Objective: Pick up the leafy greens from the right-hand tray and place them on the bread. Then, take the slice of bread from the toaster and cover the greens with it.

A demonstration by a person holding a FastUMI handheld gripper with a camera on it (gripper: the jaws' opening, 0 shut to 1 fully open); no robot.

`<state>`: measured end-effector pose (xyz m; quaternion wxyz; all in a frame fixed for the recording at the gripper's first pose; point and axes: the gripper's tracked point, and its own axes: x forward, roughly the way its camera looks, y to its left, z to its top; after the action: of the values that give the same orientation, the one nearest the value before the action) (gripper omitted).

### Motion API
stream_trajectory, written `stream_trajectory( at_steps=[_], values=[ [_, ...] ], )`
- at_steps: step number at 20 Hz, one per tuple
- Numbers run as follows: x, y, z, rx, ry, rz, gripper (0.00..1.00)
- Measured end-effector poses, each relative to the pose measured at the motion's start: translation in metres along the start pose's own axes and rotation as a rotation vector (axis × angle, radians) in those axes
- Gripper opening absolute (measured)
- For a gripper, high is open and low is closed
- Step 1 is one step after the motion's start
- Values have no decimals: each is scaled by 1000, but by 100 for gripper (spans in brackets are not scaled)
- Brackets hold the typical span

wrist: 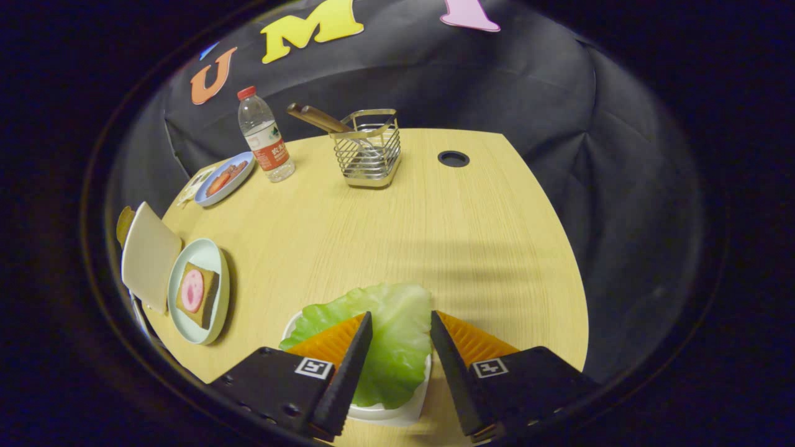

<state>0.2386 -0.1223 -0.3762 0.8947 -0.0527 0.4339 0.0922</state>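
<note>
Tabletop (435,217): greens (391,335) between spread fingers (354,360).

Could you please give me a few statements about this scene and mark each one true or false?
1. The leafy greens lie between the fingers of the tool. True.
2. The tool is shut on the greens. False: its fingers stand apart, open, on either side of the leaf.
3. The bread on the pale plate already carries a green leaf. False: it carries a round pink slice, and the greens are on the white tray.
4. The water bottle stands upright beside the blue plate. True.
5. The wire basket lies tipped on its side. False: it stands upright, holding a wooden-handled utensil.
</note>
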Motion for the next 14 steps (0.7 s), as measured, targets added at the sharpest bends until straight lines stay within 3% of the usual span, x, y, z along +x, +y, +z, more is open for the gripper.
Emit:
stream_trajectory(
  at_steps=[4, 6, 8, 9, 12, 13, 14],
  values=[
    [1, -1, -5, -1, 28, 5, 42],
    [1, 0, -1, -13, 15, 6, 40],
    [-5, 1, -2, -5, 20, -2, 8],
    [-1, 3, -3, -8, 25, 4, 13],
    [-8, 3, 0, -7, 6, -13, 14],
    [-17, 5, 4, -1, -3, -17, 1],
    [-22, 7, 6, 2, -17, -23, 1]
  ],
)
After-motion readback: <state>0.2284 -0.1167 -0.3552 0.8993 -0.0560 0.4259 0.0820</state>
